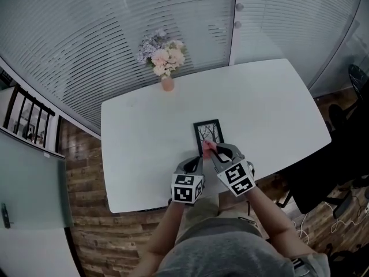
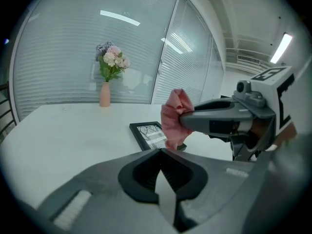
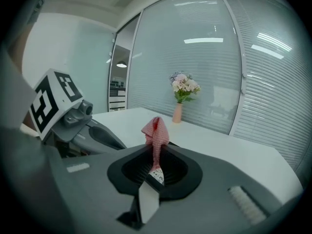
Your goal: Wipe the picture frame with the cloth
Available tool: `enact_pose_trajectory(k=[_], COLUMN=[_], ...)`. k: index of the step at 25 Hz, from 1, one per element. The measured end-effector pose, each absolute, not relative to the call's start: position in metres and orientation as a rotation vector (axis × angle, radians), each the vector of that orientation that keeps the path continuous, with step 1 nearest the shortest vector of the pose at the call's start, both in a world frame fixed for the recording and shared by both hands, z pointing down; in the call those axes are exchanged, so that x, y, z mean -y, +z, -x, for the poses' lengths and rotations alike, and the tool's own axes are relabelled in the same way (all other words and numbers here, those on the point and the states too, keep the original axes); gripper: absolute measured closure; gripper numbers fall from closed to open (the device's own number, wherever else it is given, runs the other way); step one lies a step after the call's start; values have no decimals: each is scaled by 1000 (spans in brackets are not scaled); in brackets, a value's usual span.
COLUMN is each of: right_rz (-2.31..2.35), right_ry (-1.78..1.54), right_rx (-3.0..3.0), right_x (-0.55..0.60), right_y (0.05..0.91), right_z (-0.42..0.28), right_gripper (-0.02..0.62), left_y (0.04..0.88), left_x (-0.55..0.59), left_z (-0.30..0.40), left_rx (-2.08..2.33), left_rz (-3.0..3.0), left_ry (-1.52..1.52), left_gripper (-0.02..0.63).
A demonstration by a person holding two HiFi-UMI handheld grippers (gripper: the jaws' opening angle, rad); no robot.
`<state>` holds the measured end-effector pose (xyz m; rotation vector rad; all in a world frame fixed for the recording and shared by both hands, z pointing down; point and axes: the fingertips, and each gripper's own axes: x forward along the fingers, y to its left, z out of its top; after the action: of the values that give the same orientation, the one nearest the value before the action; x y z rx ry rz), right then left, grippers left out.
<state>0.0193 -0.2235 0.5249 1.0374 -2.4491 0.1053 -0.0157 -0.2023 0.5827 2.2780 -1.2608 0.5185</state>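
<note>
A small black picture frame [image 1: 209, 133] lies flat on the white table [image 1: 144, 149], near its front edge. My right gripper [image 1: 211, 149] is shut on a pink cloth [image 1: 209, 148], which hangs over the frame's near end. In the left gripper view the pink cloth [image 2: 174, 118] dangles from the right gripper [image 2: 187, 119] just above the picture frame [image 2: 150, 134]. In the right gripper view the cloth [image 3: 155, 138] stands up between the jaws. My left gripper [image 1: 198, 161] is shut and empty, just left of the frame's near corner.
A pink vase of flowers [image 1: 165, 59] stands at the table's far edge. Glass walls with blinds run behind it. A dark office chair [image 1: 331, 166] sits to the right of the table, and a shelf unit [image 1: 26, 117] is at the left.
</note>
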Motion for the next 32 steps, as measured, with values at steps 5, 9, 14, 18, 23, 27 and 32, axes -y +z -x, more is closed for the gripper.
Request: enact_pose_trajectory(k=[5,9,14,18,23,27,32], right_rz=[-965,-928,-889,-863,-846,-829,-818], right_ry=[94,90,93,88,84,73,67], right_rx=[2417,2387,2348,2319,2302,2290,2277], right_x=[237,244,249,252,255,260,267], right_y=[545,560,576,588,595,599,602], right_z=[-13,-9,-8,-9,-10,-10,-9], right_gripper=[557,557,557,557,557,557,557], left_y=[597,606,611,612,613,614,613], left_x=[213,217,221,222,222,223,222], left_z=[12,10,8,7,7,6,7], left_rx=[1227,1200,1187,1177,1164,1165,1161], left_rz=[-2261,-2248,-2236,-2230,-2223,-2214,-2210], left_ry=[550,581,617,635,642,638,637], left_gripper=[603,601,603,603,603,603,603])
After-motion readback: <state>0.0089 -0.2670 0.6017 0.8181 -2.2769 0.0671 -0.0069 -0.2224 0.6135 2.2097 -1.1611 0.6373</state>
